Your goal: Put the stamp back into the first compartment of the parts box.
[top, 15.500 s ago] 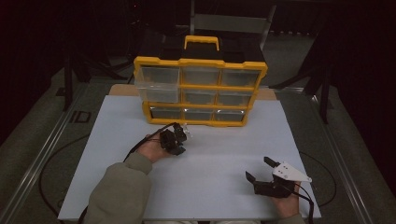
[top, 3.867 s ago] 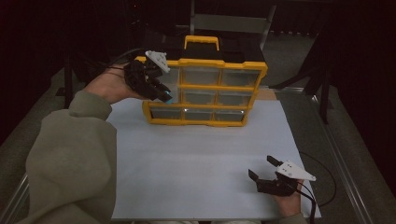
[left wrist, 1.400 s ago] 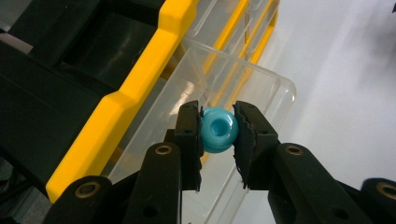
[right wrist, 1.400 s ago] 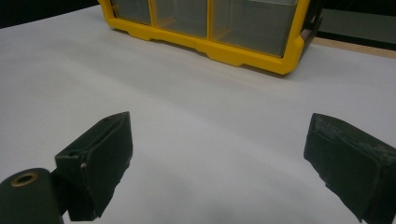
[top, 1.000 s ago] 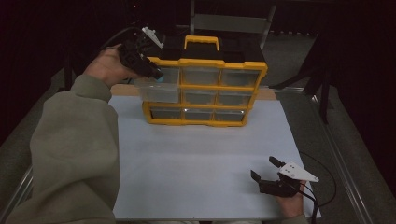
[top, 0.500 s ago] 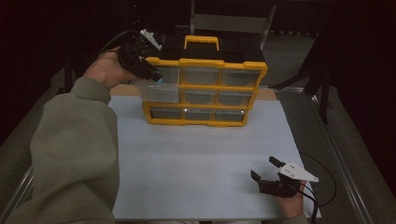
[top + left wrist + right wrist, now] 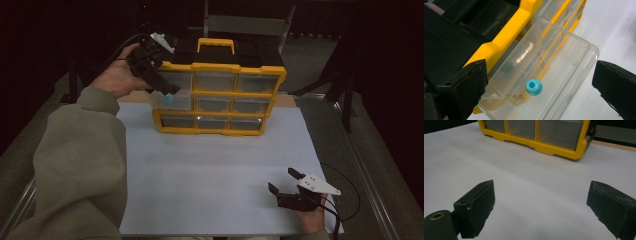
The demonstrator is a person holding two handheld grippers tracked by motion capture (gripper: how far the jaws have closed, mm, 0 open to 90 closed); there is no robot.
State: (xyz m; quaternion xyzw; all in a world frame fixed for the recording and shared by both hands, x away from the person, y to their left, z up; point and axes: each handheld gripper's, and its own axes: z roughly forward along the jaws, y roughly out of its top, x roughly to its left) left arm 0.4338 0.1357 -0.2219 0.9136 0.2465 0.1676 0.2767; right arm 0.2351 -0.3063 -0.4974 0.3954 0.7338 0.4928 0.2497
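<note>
Desk (image 7: 210,170): covered by a white sheet, seen from the high view.

Organiser cabinet (image 7: 220,87): yellow frame, black top, yellow carry handle, standing upright at the far middle of the desk; three columns of clear drawers facing the person.

Clear drawer (image 7: 172,100): left column, middle row, pulled partly out of the frame. In the left gripper view, drawer (image 7: 541,75) open at the top, with a clear divider across it.

Left claw (image 7: 159,85): held by the person's left hand (image 7: 117,75) at the upper left corner of the cabinet, pointing down at the pulled-out drawer. Jaws spread wide, gripping nothing.

Right claw (image 7: 285,185): resting on the desk at the near right, well apart from the cabinet, aimed toward it. Jaws spread wide, gripping nothing.

Blue bead (image 7: 534,86): small, round, with a centre hole, inside the outline of the open drawer. Positioned between the two spread jaws of the left claw, beyond them, touching neither. Resting or in mid-air: cannot tell.
</note>
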